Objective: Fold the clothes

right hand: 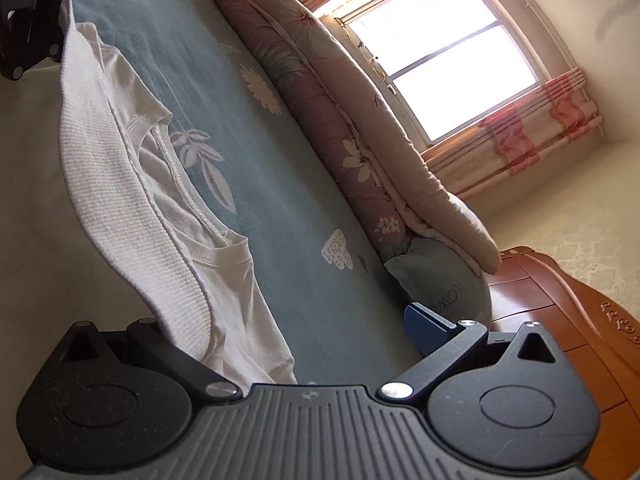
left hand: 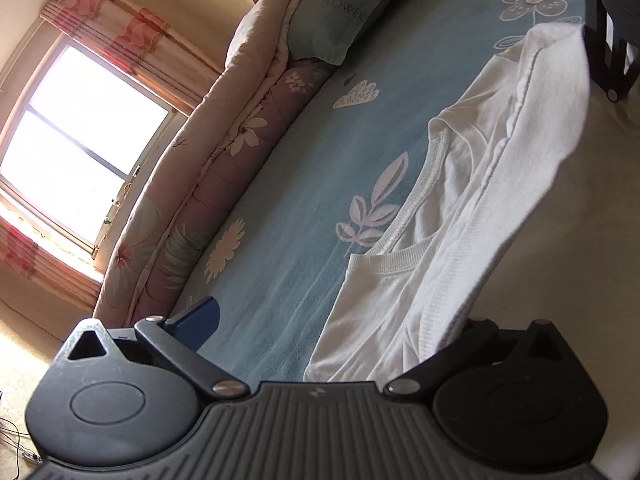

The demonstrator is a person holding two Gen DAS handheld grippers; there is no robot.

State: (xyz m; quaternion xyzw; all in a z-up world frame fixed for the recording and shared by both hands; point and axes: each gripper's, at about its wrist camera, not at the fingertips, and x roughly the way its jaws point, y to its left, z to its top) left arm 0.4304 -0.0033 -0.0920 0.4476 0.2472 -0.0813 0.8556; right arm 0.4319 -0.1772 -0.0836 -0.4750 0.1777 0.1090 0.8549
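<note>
A white T-shirt (left hand: 460,216) lies on the blue floral bedsheet (left hand: 304,168), its ribbed collar facing the folded quilt (left hand: 224,152). Beyond the quilt's end sits a pillow (left hand: 344,12) printed "FLOWER". The left gripper (left hand: 336,320) has its fingers spread wide, one blue pad bare, the other hidden under the shirt's lifted edge; whether it grips is unclear. The right gripper (right hand: 288,328) is likewise spread, shirt edge draped over one finger.

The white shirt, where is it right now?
The white shirt lies on the blue floral bedsheet, right of centre in the left wrist view, its edge lifted between the left gripper and right gripper, opposite the rolled quilt.
</note>
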